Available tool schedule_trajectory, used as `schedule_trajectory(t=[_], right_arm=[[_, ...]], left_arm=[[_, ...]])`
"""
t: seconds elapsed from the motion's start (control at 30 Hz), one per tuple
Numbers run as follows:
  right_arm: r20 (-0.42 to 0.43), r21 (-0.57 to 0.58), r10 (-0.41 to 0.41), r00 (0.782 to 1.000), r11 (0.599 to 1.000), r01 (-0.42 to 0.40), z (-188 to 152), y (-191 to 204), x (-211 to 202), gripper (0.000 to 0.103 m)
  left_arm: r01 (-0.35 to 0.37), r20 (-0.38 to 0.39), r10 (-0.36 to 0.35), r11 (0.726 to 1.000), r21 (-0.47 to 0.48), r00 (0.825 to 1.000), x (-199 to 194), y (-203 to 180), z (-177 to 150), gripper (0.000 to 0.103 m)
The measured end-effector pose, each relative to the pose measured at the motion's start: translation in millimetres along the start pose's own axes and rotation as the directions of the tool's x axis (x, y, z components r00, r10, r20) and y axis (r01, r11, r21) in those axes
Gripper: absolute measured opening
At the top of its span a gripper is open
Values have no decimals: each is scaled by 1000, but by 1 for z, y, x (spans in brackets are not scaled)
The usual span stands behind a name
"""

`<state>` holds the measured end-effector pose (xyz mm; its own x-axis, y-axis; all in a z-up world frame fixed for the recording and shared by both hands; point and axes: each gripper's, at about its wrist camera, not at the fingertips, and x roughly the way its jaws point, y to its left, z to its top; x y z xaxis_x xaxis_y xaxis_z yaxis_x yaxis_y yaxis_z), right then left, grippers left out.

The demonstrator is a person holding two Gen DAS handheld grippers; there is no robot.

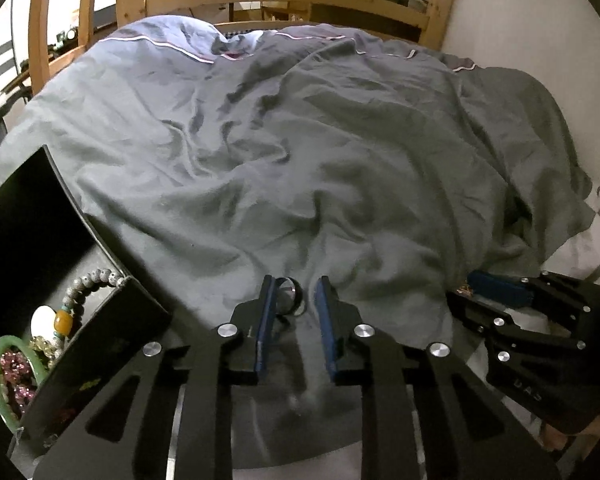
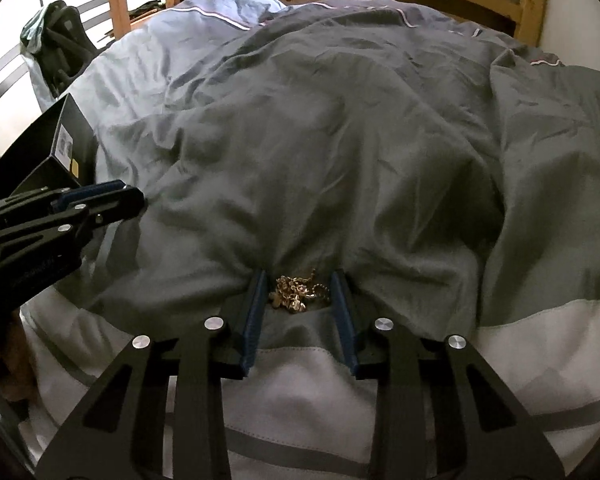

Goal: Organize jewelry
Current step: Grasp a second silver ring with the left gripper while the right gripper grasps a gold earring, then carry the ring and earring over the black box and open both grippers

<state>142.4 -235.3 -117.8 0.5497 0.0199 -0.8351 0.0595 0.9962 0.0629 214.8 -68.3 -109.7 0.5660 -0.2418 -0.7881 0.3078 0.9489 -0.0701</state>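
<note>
Only the left wrist view shows, seemingly, a ring [image 1: 292, 295].

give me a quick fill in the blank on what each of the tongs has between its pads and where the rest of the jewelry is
1. Between the left tongs stands a dark metal ____ on the grey duvet.
2. Between the right tongs lies a tangled chain of ____ colour.
3. The pale bead bracelet and green bangle lie in an open ____ box.

Missing words: ring; gold; black
</note>
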Motion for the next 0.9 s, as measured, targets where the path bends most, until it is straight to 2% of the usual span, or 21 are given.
schedule_trajectory(t=[0.07,0.2,0.23,0.37,0.4,0.63,0.9], right_arm=[[0,-1,-1,1000,1000,1,0,1,1,34],[0,1,-1,1000,1000,1,0,1,1,34],[1,0,-2,1000,1000,2,0,1,1,34],[2,2,4,1000,1000,-4,1,0,1,33],[3,3,8,1000,1000,-8,1,1,1,30],[35,8,44,998,999,-44,3,2,-3,15],[137,32,77,988,996,-82,9,1,-24,12]], left_arm=[[-18,11,18,1000,-18,1000,-2,4,1,35],[3,0,-3,998,-56,1000,-1,12,1,36],[9,-14,-10,998,-60,1000,2,13,0,35],[10,-29,-11,999,-37,1000,5,10,-1,21],[10,-27,-11,999,-32,1000,5,9,-1,20],[19,-9,-19,999,-34,1000,-3,7,3,20],[36,15,-36,999,-1,999,-16,-6,9,20]])
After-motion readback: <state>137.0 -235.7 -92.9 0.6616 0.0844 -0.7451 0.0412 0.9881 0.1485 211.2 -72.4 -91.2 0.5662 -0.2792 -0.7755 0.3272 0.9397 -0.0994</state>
